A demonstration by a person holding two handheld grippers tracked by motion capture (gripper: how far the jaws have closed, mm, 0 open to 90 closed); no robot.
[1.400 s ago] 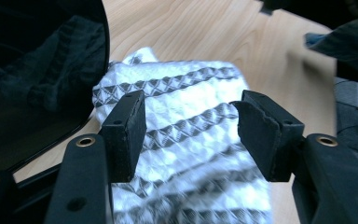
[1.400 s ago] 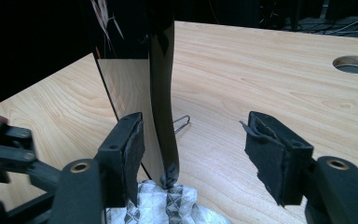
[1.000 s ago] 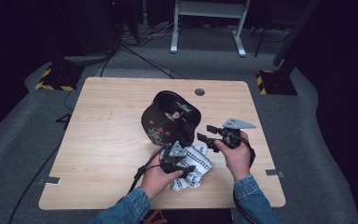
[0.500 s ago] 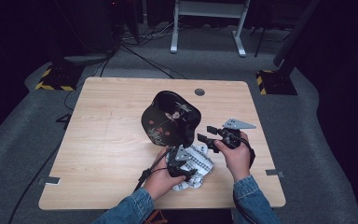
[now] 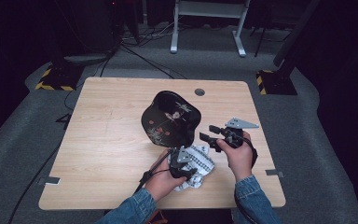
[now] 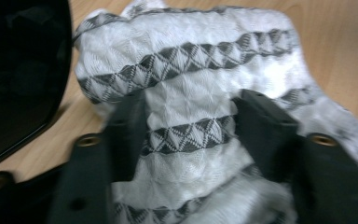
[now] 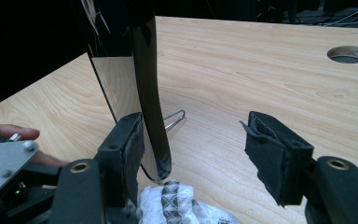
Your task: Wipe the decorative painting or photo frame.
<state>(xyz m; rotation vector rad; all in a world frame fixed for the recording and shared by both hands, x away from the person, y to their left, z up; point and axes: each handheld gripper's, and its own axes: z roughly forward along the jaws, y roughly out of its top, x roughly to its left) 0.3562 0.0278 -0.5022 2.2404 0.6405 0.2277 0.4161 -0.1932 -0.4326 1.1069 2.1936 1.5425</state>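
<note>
My left gripper (image 5: pixel 182 164) sits low, near the table's front edge, jaws half-spread and just been closing, cloth bunched between the pads. My right gripper (image 5: pixel 213 136) is held level, pointing left, jaws wide apart. Both forearms come in from the bottom edge, denim sleeves.

The plate (image 5: pixel 170 117) looks glossy black lacquer, smooth and reflecting. The cloth (image 6: pixel 191 84) is soft woven fabric, textured. The table (image 5: pixel 107 135) is matt light wood.
</note>
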